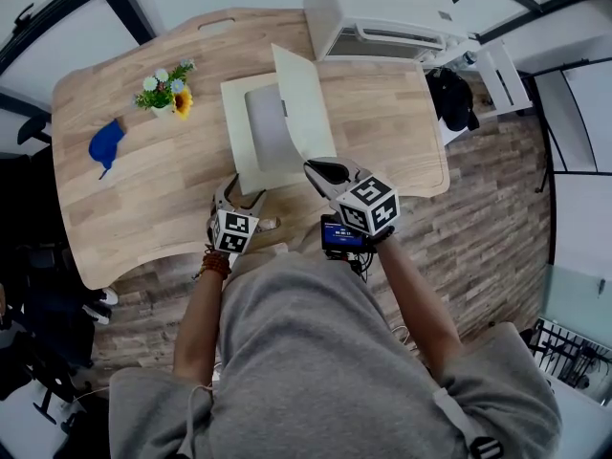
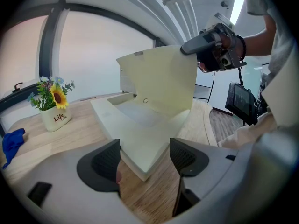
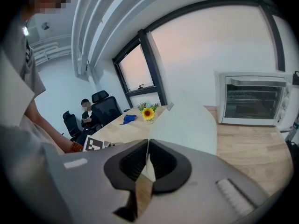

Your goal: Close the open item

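A cream box [image 1: 251,151] lies on the wooden table [image 1: 143,199] with its lid [image 1: 304,103] standing up, hinged along the right side. My right gripper [image 1: 320,170] is shut on the lid's near edge; in the right gripper view the thin lid [image 3: 187,125] runs edge-on between the closed pads of that gripper [image 3: 148,162]. My left gripper [image 2: 145,155] is open just in front of the box's near corner [image 2: 140,143], with nothing between its fingers. From the left gripper view, the right gripper [image 2: 187,48] pinches the lid's top corner.
A white toaster oven [image 1: 382,12] stands at the table's far edge behind the box. A small pot of flowers [image 1: 167,89] and a blue cloth [image 1: 105,144] lie to the left. A person [image 3: 86,113] sits in an office chair beyond the table.
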Available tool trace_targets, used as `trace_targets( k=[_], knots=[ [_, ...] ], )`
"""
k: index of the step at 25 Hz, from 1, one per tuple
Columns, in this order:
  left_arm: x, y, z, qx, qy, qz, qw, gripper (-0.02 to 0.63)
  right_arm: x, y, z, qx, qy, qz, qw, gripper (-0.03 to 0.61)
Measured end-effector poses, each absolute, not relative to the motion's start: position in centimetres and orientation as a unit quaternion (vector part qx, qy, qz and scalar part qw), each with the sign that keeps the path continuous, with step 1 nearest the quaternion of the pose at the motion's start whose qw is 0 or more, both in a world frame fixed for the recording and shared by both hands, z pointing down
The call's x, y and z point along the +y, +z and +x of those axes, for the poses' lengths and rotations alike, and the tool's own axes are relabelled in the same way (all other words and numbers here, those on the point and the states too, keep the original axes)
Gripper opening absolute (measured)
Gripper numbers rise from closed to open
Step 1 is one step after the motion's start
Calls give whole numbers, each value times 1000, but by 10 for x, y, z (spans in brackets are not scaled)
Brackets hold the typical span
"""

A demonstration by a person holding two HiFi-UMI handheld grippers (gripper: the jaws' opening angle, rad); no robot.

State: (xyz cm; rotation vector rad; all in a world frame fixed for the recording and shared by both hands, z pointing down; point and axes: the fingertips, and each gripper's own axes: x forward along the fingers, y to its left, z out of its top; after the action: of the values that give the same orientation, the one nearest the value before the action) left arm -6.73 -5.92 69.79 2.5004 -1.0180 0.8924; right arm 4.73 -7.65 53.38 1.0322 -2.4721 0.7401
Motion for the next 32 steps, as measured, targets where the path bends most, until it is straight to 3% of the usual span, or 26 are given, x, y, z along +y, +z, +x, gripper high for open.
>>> trace_targets(
  k=[6,11,23,32],
  knots=[
    [-60,699,-67,-355,304,871,154,319,-79,534,34,-874,274,351,193,15],
    [-41,732,-76,-318,364,849,212,327,-78,540,23,-875,274,337,213,14],
    [-44,703,-86,-361,304,870,142,325,-82,545,10,-868,289,334,228,15],
    [-49,702,-84,-355,310,869,149,307,-76,561,-6,-859,299,322,263,17]
  ],
)
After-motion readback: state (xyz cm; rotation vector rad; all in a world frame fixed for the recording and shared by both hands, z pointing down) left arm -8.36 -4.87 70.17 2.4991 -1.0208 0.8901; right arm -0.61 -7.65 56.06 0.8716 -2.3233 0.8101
